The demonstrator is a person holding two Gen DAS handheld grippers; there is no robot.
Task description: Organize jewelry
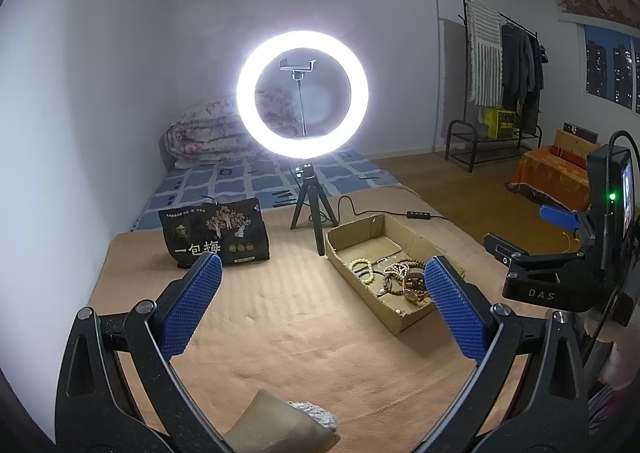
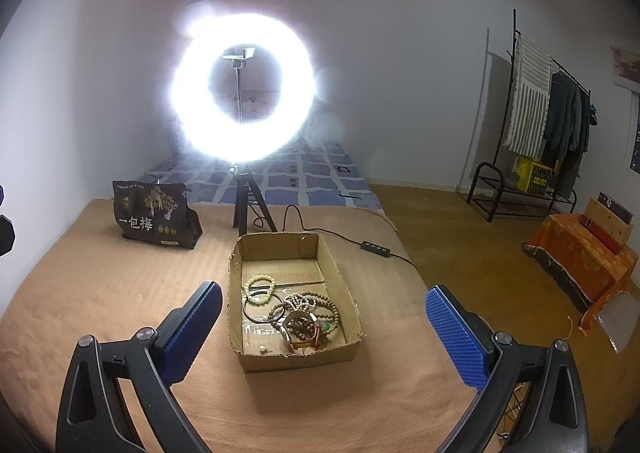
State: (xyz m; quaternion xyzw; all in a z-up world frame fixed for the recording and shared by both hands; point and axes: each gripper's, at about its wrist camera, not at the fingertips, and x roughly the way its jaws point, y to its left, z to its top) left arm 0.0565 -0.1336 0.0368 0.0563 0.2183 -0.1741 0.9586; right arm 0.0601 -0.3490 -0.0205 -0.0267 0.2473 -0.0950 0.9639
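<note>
An open cardboard box (image 2: 236, 293) sits on the tan blanket and holds a pile of jewelry (image 2: 304, 317): a pale bead bracelet (image 2: 259, 287), a dark bangle, brown bead strings and a watch. The box also shows in the left wrist view (image 1: 352, 285) with the jewelry (image 1: 396, 277) inside. My right gripper (image 2: 324, 317) is open and empty, hovering just short of the box. My left gripper (image 1: 322, 291) is open and empty, left of the box. The right gripper's body (image 1: 560, 265) shows at the right edge of the left wrist view.
A lit ring light on a small tripod (image 2: 244, 93) stands behind the box, its cable and remote (image 2: 376, 249) trailing right. A black snack bag (image 2: 154, 215) stands at the back left. A clothes rack (image 2: 544, 125) and an orange-draped box (image 2: 580, 253) are on the floor at right.
</note>
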